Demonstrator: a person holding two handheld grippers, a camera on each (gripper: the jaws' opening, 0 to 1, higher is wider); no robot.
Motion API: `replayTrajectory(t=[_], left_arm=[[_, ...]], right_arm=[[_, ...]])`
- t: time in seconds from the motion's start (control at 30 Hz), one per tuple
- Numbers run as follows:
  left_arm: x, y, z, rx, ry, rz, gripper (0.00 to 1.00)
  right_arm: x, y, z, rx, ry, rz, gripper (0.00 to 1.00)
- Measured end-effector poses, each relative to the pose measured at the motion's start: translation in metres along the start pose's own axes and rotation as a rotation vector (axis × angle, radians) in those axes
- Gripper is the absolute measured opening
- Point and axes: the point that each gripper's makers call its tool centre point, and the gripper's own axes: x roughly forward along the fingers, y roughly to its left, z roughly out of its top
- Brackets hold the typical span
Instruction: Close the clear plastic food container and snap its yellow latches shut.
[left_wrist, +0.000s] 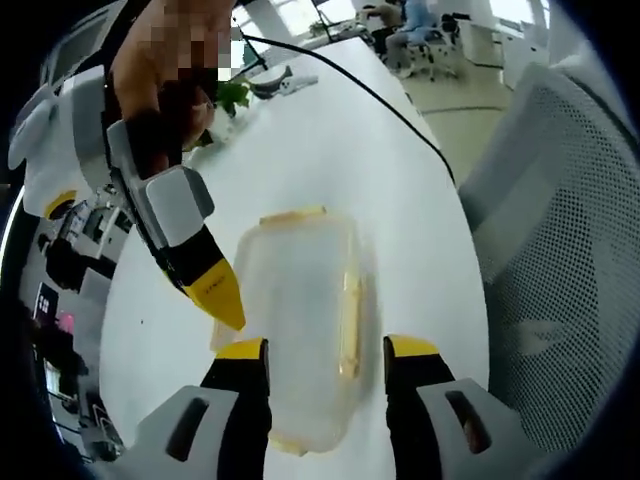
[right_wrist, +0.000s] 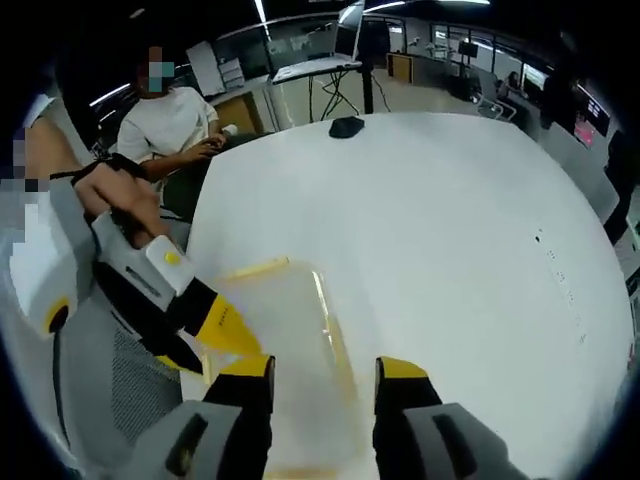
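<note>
Container (left_wrist: 300, 320) sits between both released hand-held grippers; black mouse (right_wrist: 346, 126) in right gripper view.

Bright, even overhead light washes out the white bench (right_wrist: 450, 230) beyond the tongs; fisheye edges bend, with slight blur throughout.

A white table (right_wrist: 470, 220) spreads beyond the fingers, with a black cable (left_wrist: 350, 80) across it, a mesh chair (left_wrist: 570, 230) beside it, and a computer mouse (right_wrist: 346, 126) far ahead.
</note>
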Motion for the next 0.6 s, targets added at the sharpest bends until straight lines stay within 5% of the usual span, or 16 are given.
replayTrajectory(t=[0.6], left_arm=[[-0.009, 0.015, 0.007, -0.058, -0.029, -0.018, 0.56]], right_arm=[[-0.009, 0.016, -0.012, -0.015, -0.003, -0.001, 0.50]])
